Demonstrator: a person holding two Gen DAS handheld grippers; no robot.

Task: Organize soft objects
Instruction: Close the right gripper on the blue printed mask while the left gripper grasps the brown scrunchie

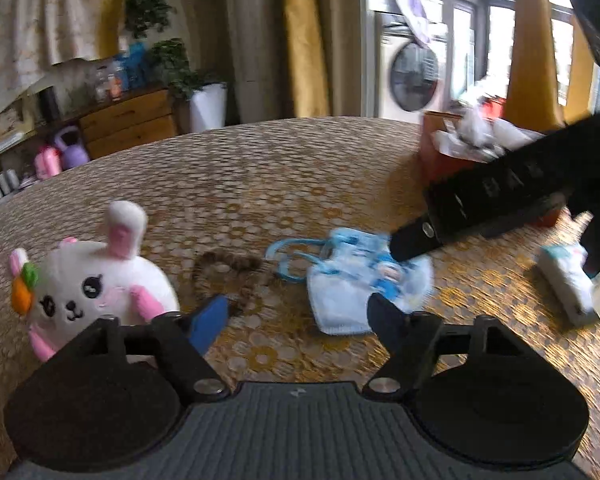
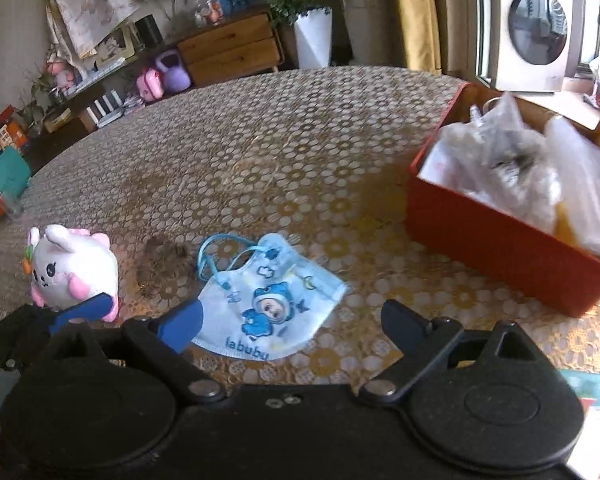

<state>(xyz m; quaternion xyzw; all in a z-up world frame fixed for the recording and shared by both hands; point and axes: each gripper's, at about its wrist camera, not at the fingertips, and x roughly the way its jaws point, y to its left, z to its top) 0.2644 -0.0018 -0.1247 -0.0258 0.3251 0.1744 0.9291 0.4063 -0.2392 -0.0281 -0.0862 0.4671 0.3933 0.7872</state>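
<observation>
A white and pink plush bunny [image 1: 88, 284] [image 2: 74, 266] sits on the table at the left. A brown fuzzy hair tie [image 1: 228, 276] [image 2: 162, 264] lies beside it. A blue printed child's face mask [image 1: 352, 280] [image 2: 268, 304] lies flat in the middle. My left gripper [image 1: 296, 312] is open and empty, low over the table between the hair tie and the mask. My right gripper [image 2: 292, 322] is open and empty, just above the mask's near edge; in the left wrist view one of its fingers [image 1: 412, 240] hangs over the mask.
A red box [image 2: 500, 236] [image 1: 444, 160] holding plastic-wrapped items stands at the right of the patterned table [image 2: 260, 140]. A white tissue packet [image 1: 568, 280] lies at the right. A cabinet [image 2: 232, 48], plants and a washing machine [image 2: 536, 28] stand beyond the table.
</observation>
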